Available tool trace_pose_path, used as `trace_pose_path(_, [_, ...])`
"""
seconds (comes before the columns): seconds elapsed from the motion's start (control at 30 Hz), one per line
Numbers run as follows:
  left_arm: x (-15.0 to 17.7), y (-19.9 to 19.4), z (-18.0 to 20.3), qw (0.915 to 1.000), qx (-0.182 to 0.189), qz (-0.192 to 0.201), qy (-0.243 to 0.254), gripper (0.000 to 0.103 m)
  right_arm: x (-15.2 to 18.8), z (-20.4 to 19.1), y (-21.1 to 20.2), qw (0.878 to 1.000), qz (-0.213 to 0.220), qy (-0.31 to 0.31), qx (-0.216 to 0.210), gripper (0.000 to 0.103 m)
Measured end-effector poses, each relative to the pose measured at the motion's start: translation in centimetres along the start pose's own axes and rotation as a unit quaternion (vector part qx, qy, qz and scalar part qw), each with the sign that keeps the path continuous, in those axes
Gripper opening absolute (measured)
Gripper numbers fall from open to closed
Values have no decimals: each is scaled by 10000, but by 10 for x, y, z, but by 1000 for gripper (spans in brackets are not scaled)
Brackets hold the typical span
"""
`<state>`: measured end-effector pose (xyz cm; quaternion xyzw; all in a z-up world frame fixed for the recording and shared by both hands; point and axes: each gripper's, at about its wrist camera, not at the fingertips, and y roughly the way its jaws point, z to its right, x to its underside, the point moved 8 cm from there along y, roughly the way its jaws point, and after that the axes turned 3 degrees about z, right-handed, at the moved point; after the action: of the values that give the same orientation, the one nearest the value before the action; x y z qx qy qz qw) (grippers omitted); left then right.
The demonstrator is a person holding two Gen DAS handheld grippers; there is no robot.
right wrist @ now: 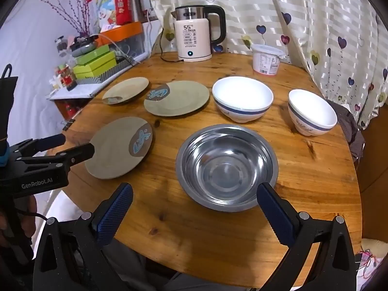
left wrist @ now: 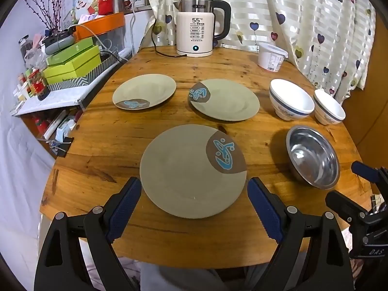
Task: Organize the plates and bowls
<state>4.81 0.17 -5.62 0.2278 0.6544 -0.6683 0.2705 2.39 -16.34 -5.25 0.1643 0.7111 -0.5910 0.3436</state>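
Nearest me, the closest plate (left wrist: 191, 172) is sitting between the spread, empty fingers of my left gripper (left wrist: 194, 208), which I am judging is lining up to lift it first. Over the steel bowl (right wrist: 226, 167) my right gripper (right wrist: 194, 213) is hanging released too, holding nothing. Two more plates (left wrist: 224, 99) and two white bowls (right wrist: 242, 98) are lying apart, unstacked, across the wooden table (left wrist: 109, 143).

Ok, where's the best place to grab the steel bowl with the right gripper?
Probably the near rim of the steel bowl, coming down from the table's near edge with one finger inside and one outside. It sits upright with a flared lip, and looks too wide for the open right gripper to span.
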Motion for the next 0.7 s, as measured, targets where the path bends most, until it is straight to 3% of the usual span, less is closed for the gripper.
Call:
trace_pose_path(0.27, [6,-1,7,9999,-94,-31,91,90,0,4,-3,10000,66,23,-47,103])
trace_pose_path(0.7, [9,-2,9,9999,105,-75,-27,90,1,6,-11,9999,103,12,13,103])
